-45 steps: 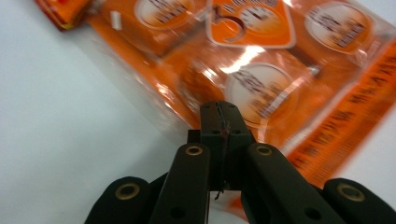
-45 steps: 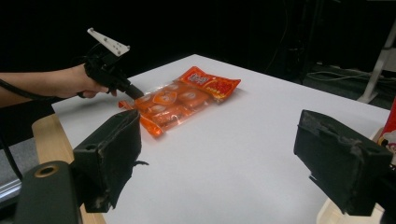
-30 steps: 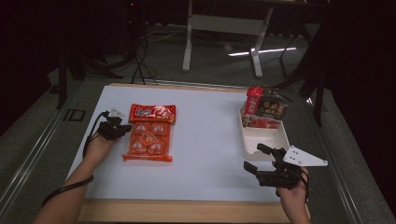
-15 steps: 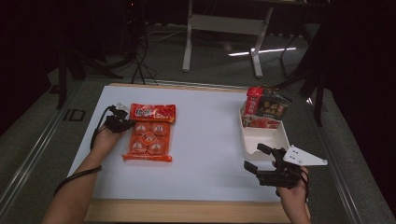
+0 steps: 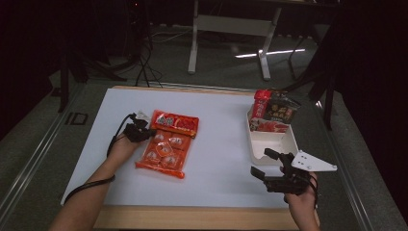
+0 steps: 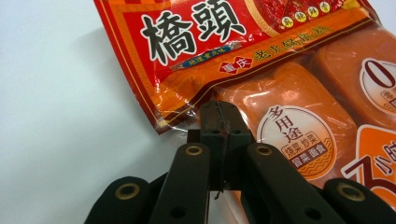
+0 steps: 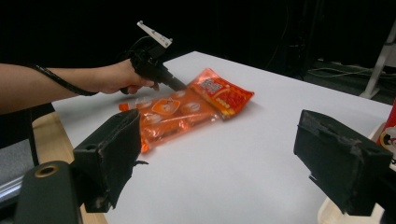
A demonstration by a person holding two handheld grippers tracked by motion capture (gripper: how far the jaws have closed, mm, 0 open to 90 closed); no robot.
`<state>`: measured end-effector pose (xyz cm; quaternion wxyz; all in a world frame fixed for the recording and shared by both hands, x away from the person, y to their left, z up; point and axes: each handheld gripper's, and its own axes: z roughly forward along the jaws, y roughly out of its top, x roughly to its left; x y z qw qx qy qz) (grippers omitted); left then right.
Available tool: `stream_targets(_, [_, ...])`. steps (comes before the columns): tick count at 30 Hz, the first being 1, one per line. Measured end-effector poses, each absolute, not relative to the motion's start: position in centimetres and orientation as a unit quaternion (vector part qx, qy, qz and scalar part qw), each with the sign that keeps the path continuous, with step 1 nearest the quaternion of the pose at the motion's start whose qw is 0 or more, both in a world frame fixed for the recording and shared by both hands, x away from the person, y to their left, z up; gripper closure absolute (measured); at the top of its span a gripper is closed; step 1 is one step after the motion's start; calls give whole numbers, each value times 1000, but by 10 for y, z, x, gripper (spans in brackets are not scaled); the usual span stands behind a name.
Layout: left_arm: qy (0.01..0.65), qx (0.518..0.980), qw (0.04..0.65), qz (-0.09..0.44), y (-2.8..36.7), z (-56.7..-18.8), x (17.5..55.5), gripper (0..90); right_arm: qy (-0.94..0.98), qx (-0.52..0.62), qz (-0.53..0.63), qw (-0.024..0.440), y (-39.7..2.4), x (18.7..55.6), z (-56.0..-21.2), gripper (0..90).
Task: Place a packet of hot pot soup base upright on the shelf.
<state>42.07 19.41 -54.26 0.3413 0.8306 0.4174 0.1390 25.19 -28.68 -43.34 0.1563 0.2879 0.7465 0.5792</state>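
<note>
- I find the left gripper (image 5: 138,131) at the 9 o'clock side of the white worktop (image 5: 221,144), pressed against the left edge of the snack packs.
- In the left gripper view its jaws are brought fully together, pad against pad, with their tips (image 6: 219,122) at the clear sealed border where the two packs overlap. I cannot tell whether any film is pinched between them.
- The orange pack (image 5: 162,153), printed with round white labels, lies flat on the worktop at about 8 o'clock from centre, its long side running toward the near edge.
- The red pack (image 5: 175,123) lies across the far end of the orange pack, overlapping it, at roughly 10 o'clock from centre.
- I hold the right gripper (image 5: 269,166) at 4 o'clock near the front edge, well apart from both packs. Its jaws stand wide with nothing between them, as the right gripper view confirms (image 7: 233,163).
- A white tray (image 5: 272,144) sits at 3 o'clock, just beyond the right gripper. Its near half is bare.
- The far end of the tray holds a red packet (image 5: 262,102) and a dark packet (image 5: 280,110), standing side by side, with another red packet (image 5: 268,126) lying in front of them.
- A cable (image 5: 89,185) trails from the left gripper back along the forearm.
</note>
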Motion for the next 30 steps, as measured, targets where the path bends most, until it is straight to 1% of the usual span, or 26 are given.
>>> stream_targets(1, [417, 831, 341, 139, 194, -543, 421, 900, 746, 288, 579, 156, -287, 252, -433, 148])
stream_targets(2, [401, 838, 343, 137, 180, -542, 417, 900, 747, 288, 578, 157, -287, 252, -433, 148])
stream_targets(8, [364, 854, 353, 120, 151, -543, 409, 900, 745, 289, 580, 156, -288, 251, -433, 148])
stream_targets(17, [335, 866, 354, 112, 132, -542, 401, 900, 746, 286, 581, 157, -289, 250, -433, 148])
stream_targets(19, [335, 865, 355, 114, 132, -542, 400, 899, 745, 287, 581, 157, -289, 250, -433, 148])
stream_targets(20, [342, 859, 366, 107, 136, -543, 400, 899, 745, 287, 580, 158, -289, 250, -433, 148])
stream_targets(22, [352, 854, 369, 103, 141, -540, 399, 899, 745, 287, 581, 158, -290, 249, -432, 148])
stream_targets(25, [345, 857, 369, 105, 146, -537, 393, 899, 745, 286, 581, 159, -290, 249, -432, 148])
stream_targets(30, [335, 867, 356, 100, 162, -527, 372, 899, 745, 285, 581, 160, -289, 250, -431, 148])
